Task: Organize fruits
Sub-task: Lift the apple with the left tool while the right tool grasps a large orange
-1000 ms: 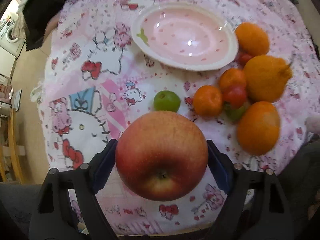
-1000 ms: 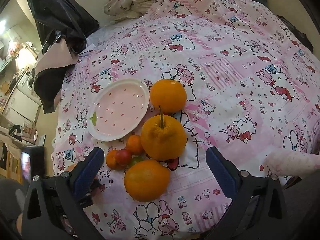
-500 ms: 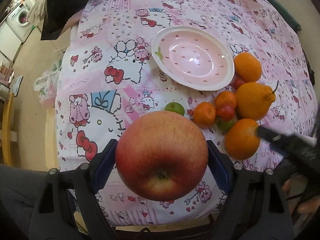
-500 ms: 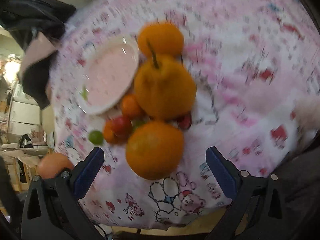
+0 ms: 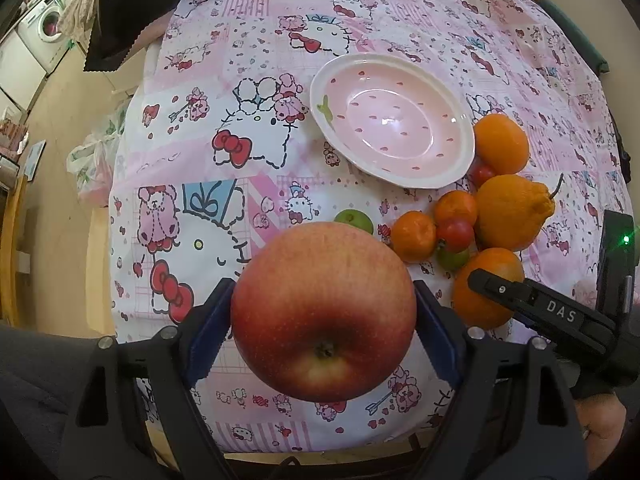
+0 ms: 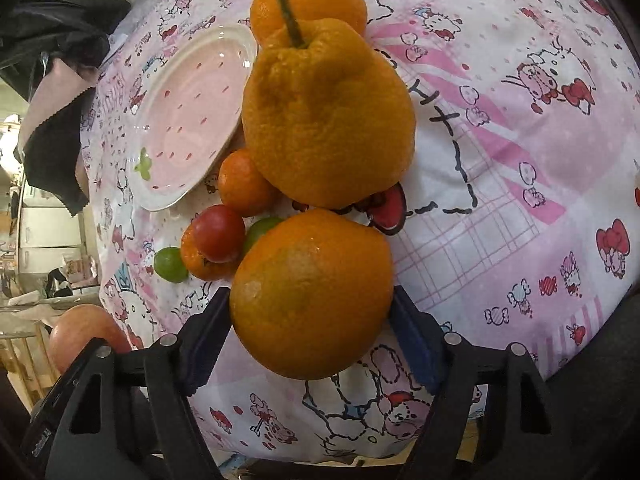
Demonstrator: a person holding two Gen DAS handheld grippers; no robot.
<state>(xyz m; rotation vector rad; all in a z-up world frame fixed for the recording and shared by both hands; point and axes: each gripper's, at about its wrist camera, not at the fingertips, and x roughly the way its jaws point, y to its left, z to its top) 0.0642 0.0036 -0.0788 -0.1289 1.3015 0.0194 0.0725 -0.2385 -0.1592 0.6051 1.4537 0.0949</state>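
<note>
Red apple (image 5: 323, 312) clamped in left gripper (image 5: 323, 320), aloft over tablecloth (image 5: 224, 92) | right gripper (image 6: 310, 320) jaws just closing around nearest orange (image 6: 311, 294), pads at its sides | squeeze centred, lift straight, clear of knobbly stemmed citrus (image 6: 328, 112) | pink plate (image 5: 456, 168) empty.

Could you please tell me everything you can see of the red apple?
The red apple is large, round and smooth-skinned, deep red fading to yellowish low around its dimpled end, which faces the camera. The left gripper clamps it between blue pads, above the patterned tablecloth; nothing else touches it.
</note>
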